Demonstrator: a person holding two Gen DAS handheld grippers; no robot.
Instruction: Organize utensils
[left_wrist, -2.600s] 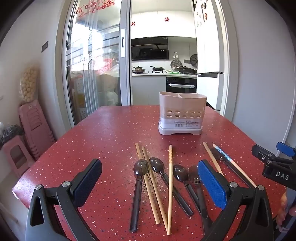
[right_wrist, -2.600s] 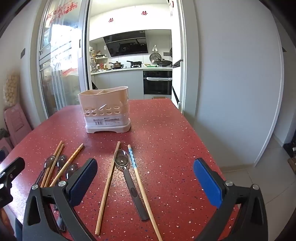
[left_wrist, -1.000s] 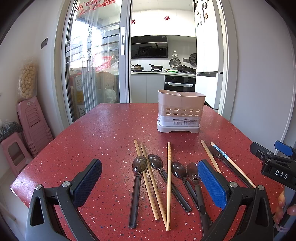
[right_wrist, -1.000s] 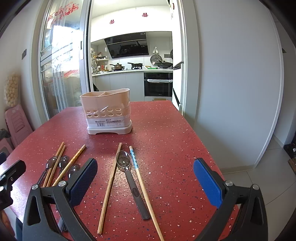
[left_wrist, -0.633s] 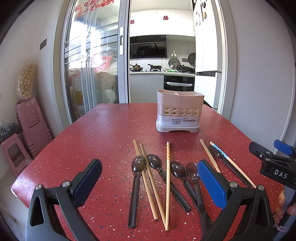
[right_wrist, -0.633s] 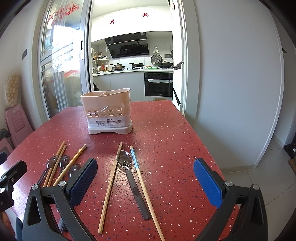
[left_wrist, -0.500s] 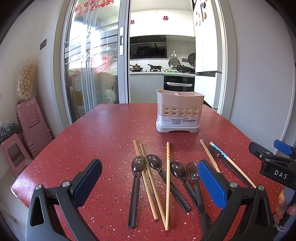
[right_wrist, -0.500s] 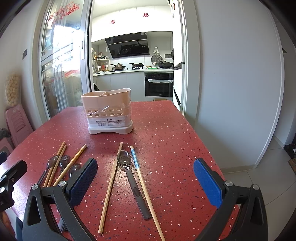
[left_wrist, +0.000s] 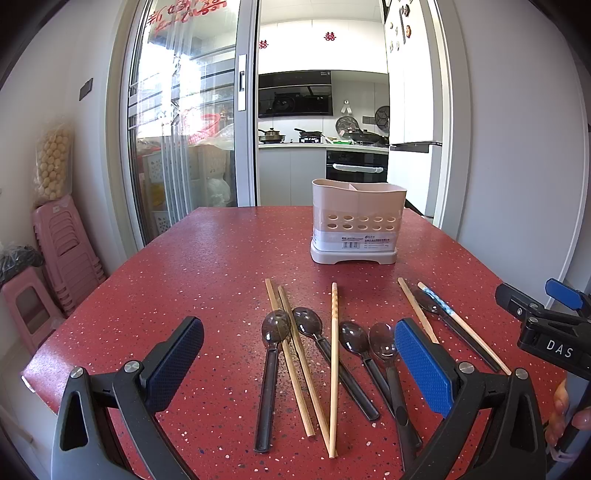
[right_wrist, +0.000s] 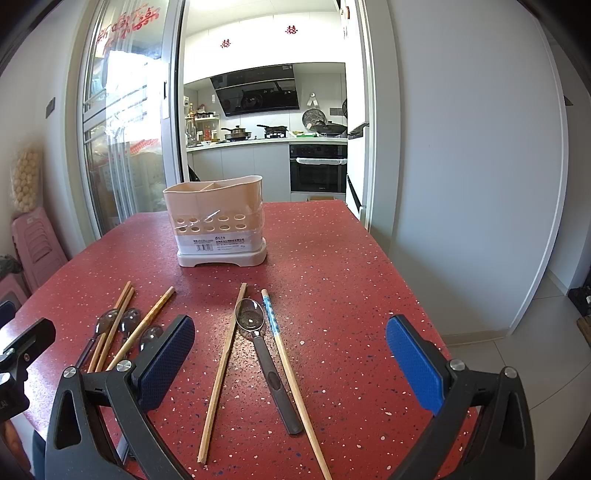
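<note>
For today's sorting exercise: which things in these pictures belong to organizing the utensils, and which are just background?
Belongs to the job:
spoons
chopsticks
utensil holder
left gripper
right gripper

Just lying about:
pink stools
kitchen pans
</note>
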